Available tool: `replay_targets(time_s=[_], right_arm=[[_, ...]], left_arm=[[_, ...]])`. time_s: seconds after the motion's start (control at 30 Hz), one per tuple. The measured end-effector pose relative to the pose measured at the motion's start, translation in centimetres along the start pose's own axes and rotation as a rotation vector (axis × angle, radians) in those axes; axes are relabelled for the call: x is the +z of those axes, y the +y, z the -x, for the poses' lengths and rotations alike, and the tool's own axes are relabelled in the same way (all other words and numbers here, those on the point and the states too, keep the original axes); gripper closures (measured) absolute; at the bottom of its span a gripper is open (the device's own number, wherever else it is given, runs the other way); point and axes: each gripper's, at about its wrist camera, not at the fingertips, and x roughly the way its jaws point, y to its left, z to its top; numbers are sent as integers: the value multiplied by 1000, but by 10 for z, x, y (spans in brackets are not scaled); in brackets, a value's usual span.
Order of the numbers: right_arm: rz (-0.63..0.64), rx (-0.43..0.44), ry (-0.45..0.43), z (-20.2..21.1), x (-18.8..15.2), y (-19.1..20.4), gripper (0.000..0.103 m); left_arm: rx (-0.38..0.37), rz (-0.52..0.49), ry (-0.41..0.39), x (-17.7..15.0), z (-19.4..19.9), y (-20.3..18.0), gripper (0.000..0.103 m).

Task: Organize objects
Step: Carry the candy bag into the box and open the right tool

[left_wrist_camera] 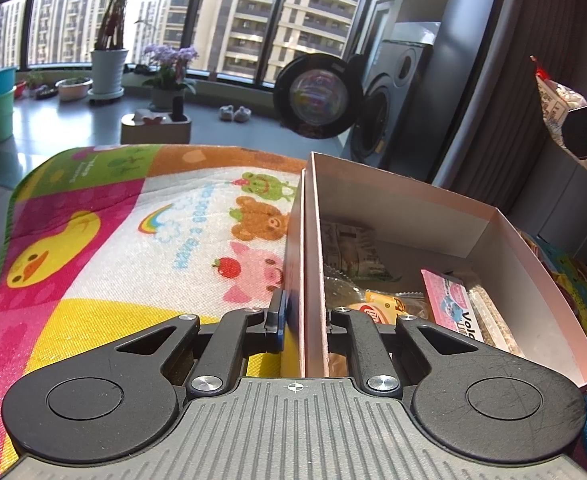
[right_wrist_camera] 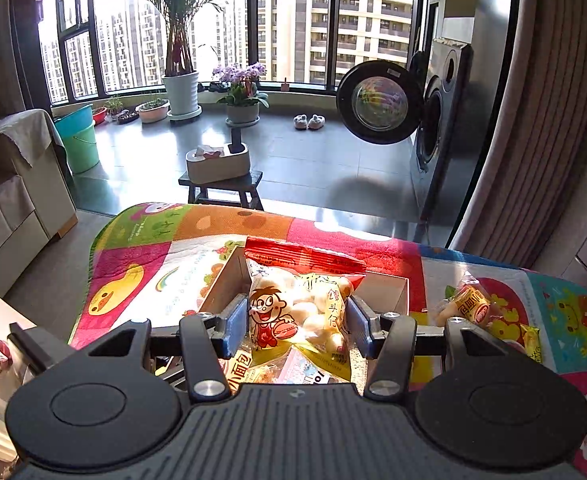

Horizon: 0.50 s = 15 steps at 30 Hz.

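The jaws of the left gripper (left_wrist_camera: 304,326) are clenched on the near left wall of the cardboard box (left_wrist_camera: 413,216), one blue pad outside the wall and the other finger inside, so the wall stands upright between them. This gripper is held level and low, pointing along the wall toward the window. Just right of its inner finger, inside the box, lie packets: one yellow packet with a red logo (left_wrist_camera: 379,310), one pink packet (left_wrist_camera: 451,308), one pale printed packet (left_wrist_camera: 353,254) farther ahead, plus a clear bag of small grains beside the pink one; the exact total in the box cannot be told.

The jaws of the right gripper (right_wrist_camera: 298,322) are grasping one snack bag (right_wrist_camera: 299,304), red-topped with a cartoon boy, its two blue pads pressing the bag's left and right sides. The bag hangs upright between them, directly above the open box (right_wrist_camera: 223,280), and the gripper tilts slightly downward toward the box. Below the bag, more packets show in the box. To the right of these jaws, outside the box, two small yellow wrapped snacks (right_wrist_camera: 471,304) lie on the cartoon mat (right_wrist_camera: 133,272), one near and one farther toward the edge. Ahead of both grippers stands one washing machine (right_wrist_camera: 433,120) with its round door open.
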Motion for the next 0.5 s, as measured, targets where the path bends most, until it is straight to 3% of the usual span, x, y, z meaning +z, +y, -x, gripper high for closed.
replay_targets(time_s=[0.1, 0.3, 0.5], right_arm=[[-59, 23, 93, -52, 1, -1, 51], [-17, -34, 135, -113, -4, 10, 51], [-112, 1, 120, -108, 4, -8, 34]], left_arm=[[0, 0, 0, 0, 0, 0, 89], [0, 0, 0, 0, 0, 0, 89], [0, 0, 0, 0, 0, 0, 89]])
